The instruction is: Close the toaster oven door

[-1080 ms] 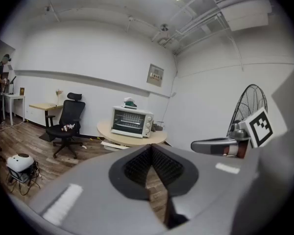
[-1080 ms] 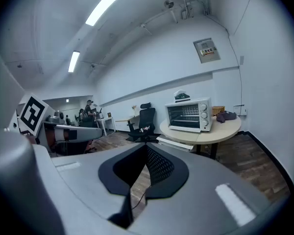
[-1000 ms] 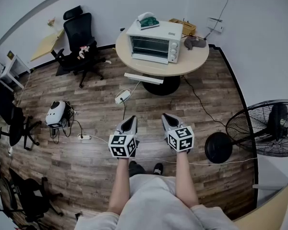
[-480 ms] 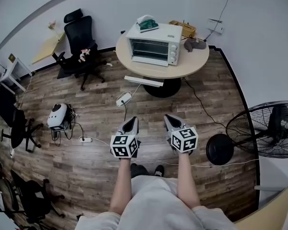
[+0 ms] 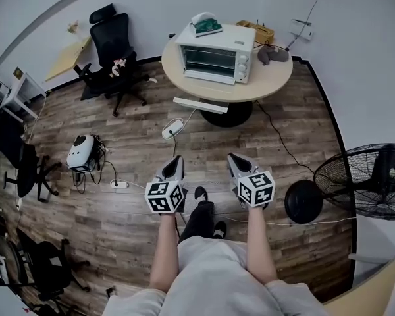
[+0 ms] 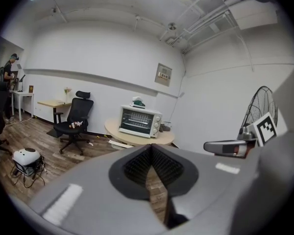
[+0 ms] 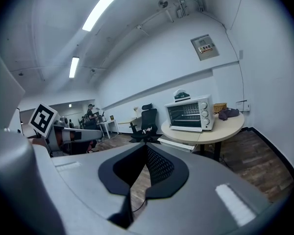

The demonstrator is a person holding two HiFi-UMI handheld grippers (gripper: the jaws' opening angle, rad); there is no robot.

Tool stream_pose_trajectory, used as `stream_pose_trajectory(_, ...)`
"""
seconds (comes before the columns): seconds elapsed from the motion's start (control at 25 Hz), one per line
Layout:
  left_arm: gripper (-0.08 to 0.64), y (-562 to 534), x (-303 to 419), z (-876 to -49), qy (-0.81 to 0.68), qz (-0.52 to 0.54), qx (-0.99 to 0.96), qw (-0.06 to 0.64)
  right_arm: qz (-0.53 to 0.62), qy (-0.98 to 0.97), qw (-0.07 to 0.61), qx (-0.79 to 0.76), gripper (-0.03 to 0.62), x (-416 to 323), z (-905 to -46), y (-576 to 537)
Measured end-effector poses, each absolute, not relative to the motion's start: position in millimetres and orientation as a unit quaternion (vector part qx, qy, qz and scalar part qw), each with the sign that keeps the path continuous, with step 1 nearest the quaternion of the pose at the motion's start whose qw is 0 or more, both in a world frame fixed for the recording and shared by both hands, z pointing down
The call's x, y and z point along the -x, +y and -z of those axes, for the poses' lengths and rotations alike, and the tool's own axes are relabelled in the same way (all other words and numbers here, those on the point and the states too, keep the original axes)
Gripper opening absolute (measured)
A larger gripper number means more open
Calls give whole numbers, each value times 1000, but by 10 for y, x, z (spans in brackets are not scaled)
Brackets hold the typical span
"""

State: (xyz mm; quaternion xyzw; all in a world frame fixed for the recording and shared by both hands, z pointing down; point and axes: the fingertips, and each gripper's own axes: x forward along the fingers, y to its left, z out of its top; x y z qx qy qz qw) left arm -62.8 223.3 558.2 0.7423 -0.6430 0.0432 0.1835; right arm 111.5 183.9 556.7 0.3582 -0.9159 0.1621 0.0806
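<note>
Toaster oven (image 5: 216,54) stands on the round counter (image 5: 266,89) at the far side of the room, close to the wall. Its glass door appears upright against the front. A green-and-white object (image 5: 205,25) lies on its roof, and a dark grey bundle (image 5: 271,54) lies on the counter just to its right. The left claw (image 5: 175,163) and the right claw (image 5: 236,162) are held side by side over the wooden floor (image 5: 118,150), both pointing toward the counter and well apart from it. Each claw has its jaws closed together with nothing between them. A black office chair (image 5: 115,48) stands left of the counter. A standing fan (image 5: 365,180) is at the near right.
</note>
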Motion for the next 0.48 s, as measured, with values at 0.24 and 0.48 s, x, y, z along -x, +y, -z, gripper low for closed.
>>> stream_pose_trajectory(0.24,57,1971,758,-5655,-648,-30,-736,193,-161,-911,84,-371,0,-1177,-5604,1593)
stream_pose_trajectory(0.48,58,1446,805,-5673,-644,-22,-737,202,-161,-905,91,-384,0,-1198,-5622,1151)
